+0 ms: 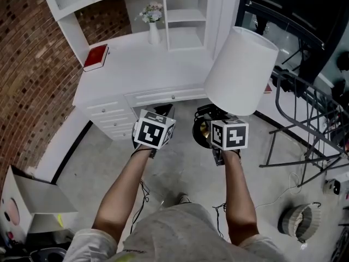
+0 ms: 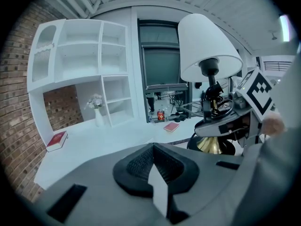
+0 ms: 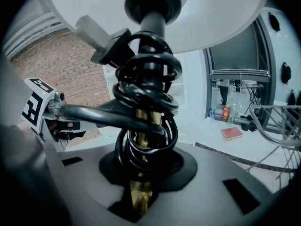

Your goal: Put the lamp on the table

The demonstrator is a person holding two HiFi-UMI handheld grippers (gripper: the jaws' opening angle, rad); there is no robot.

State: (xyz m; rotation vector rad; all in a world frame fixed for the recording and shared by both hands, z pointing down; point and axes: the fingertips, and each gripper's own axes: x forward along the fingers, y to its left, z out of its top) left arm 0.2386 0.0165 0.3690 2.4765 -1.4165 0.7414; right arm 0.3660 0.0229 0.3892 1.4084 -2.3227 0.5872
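Note:
The lamp has a white shade (image 1: pixel 241 72) and a brass stem (image 3: pixel 141 121) wound with black cord, over a round base (image 1: pixel 203 130). My right gripper (image 1: pixel 218 116) is shut on that stem, holding the lamp upright above the floor in front of the white table (image 1: pixel 142 64). In the right gripper view the stem stands between the jaws (image 3: pixel 141 173). The left gripper view shows the lamp shade (image 2: pixel 207 46) and the brass foot (image 2: pixel 210 145) at the right. My left gripper (image 1: pixel 163 109) hovers beside the lamp on its left, its jaws (image 2: pixel 153 147) closed together with nothing in them.
On the table lie a red book (image 1: pixel 96 57) and a vase of flowers (image 1: pixel 153 23) under a white shelf unit (image 1: pixel 185 15). A brick wall (image 1: pixel 32 81) runs along the left. A metal rack (image 1: pixel 311 119) stands at the right, a cardboard box (image 1: pixel 32 201) at lower left.

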